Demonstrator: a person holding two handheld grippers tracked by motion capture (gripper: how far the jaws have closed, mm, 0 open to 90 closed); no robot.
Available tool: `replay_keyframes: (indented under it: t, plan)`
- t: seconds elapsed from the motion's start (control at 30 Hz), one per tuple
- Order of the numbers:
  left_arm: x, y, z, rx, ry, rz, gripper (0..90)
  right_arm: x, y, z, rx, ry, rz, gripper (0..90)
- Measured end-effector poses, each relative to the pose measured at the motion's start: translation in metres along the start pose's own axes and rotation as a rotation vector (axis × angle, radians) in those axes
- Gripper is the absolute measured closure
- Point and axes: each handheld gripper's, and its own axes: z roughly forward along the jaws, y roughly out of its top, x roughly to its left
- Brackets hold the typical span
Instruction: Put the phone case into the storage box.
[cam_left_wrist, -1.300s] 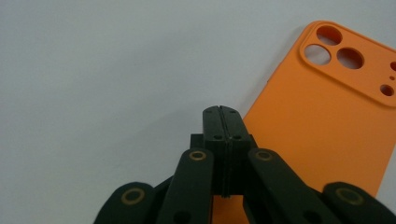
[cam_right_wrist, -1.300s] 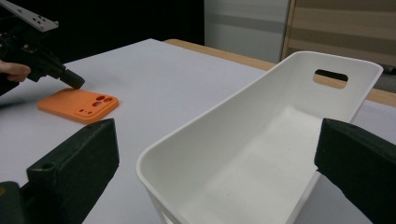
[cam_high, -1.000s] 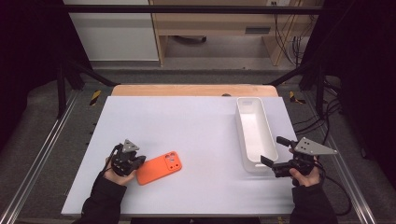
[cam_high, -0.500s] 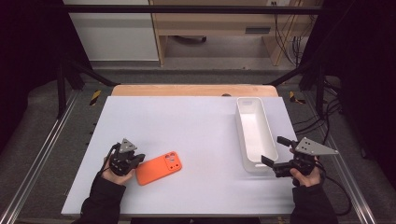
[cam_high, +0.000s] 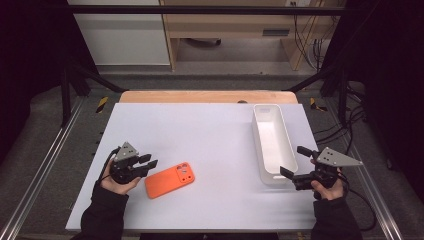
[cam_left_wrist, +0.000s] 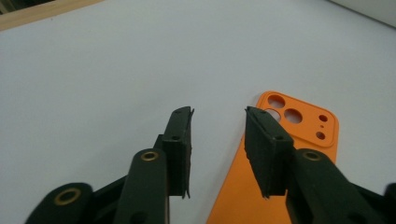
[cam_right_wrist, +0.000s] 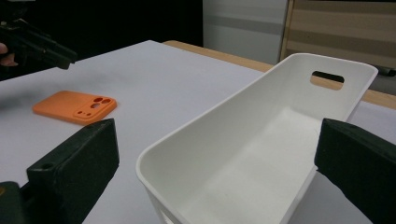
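An orange phone case (cam_high: 169, 179) lies flat on the white table (cam_high: 200, 135), camera holes toward the right. My left gripper (cam_high: 149, 162) sits just left of it, open, with nothing between its jaws. In the left gripper view the case (cam_left_wrist: 306, 130) lies under and beyond the right jaw, and the left gripper (cam_left_wrist: 218, 112) has bare table in its gap. A long white bin (cam_high: 256, 135) stands at the right. My right gripper (cam_high: 291, 160) is wide open at the bin's near end. In the right gripper view the jaws of my right gripper (cam_right_wrist: 218, 140) straddle the empty bin (cam_right_wrist: 243, 112).
A wooden strip (cam_high: 200, 96) runs along the table's far edge. Metal frame rails (cam_high: 45, 165) flank the table. In the right gripper view, the case (cam_right_wrist: 70, 108) and the other gripper (cam_right_wrist: 37, 44) lie far to the left.
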Motion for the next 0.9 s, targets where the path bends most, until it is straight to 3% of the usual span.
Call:
replay_keyframes:
  t: [0.43,0.53,0.63,0.7,0.9]
  plan:
    - [-0.002,0.018,-0.019,-0.071,-0.083,0.024,34.4,-0.001,0.000,-0.002,-0.010,-0.003,-0.005,0.4]
    - [-0.003,0.021,-0.021,-0.079,-0.080,0.031,23.9,-0.001,0.000,-0.002,-0.010,0.000,-0.004,0.4]
    - [-0.005,0.028,-0.026,-0.092,-0.109,0.044,16.8,-0.001,0.001,-0.002,-0.011,-0.003,-0.007,0.4]
    - [-0.006,0.031,-0.028,-0.081,-0.128,0.063,13.1,-0.001,0.000,-0.002,-0.011,-0.003,-0.006,0.4]
    - [-0.010,0.039,-0.029,-0.070,-0.132,0.104,4.9,-0.001,0.000,-0.003,-0.010,-0.005,-0.004,0.4]
